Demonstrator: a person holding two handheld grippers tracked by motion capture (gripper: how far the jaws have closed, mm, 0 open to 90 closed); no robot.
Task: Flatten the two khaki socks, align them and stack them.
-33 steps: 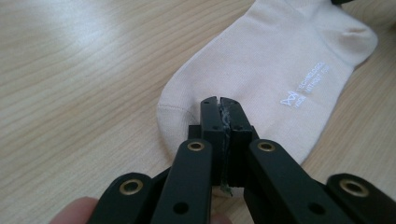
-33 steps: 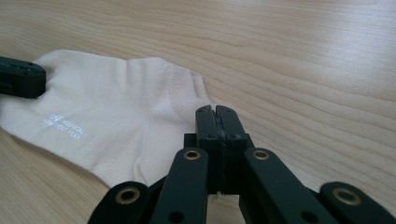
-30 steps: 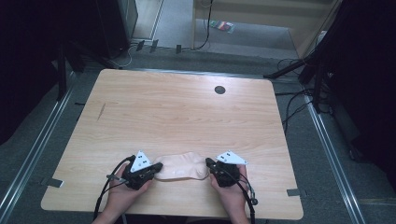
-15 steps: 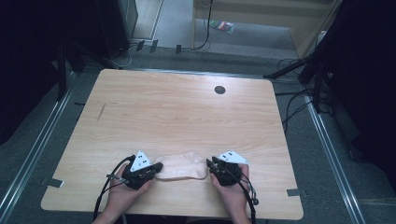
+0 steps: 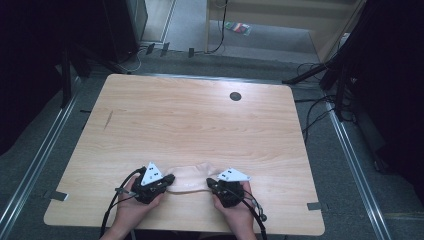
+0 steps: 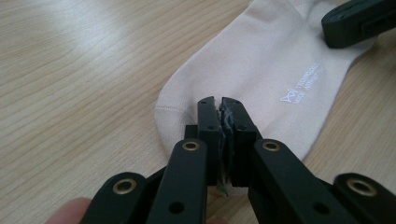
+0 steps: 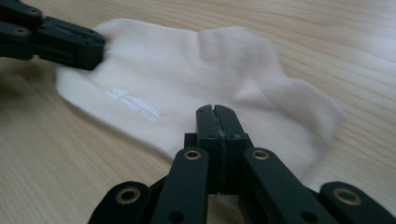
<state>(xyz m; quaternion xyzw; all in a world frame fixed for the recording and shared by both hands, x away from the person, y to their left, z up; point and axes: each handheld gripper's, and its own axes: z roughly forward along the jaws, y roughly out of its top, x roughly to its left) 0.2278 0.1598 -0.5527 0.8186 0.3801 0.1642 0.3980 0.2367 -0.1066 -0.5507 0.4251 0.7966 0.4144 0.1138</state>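
A beige sock [image 5: 189,179] lies flat on the wooden table [image 5: 200,125] near its front edge, between my two grippers. My left gripper [image 5: 171,179] is shut, and its tips hover over the toe end of the sock [image 6: 261,70]. No fabric shows pinched between the left gripper's [image 6: 219,100] pads. My right gripper [image 5: 210,183] is shut over the cuff end of the sock [image 7: 187,65]. Its jaws have just closed, and I see no cloth drawn up into the right gripper [image 7: 215,108]. Each gripper view also shows the other gripper's tip on the far end of the sock.
A black round grommet [image 5: 235,96] sits near the table's far edge. A short dark mark [image 5: 108,119] is on the left part of the tabletop. Cables [image 5: 310,115] and dark stands surround the table on the floor.
My right gripper has shifted a little to the left, closer to the sock's cuff end. The left gripper and the sock have stayed in place.
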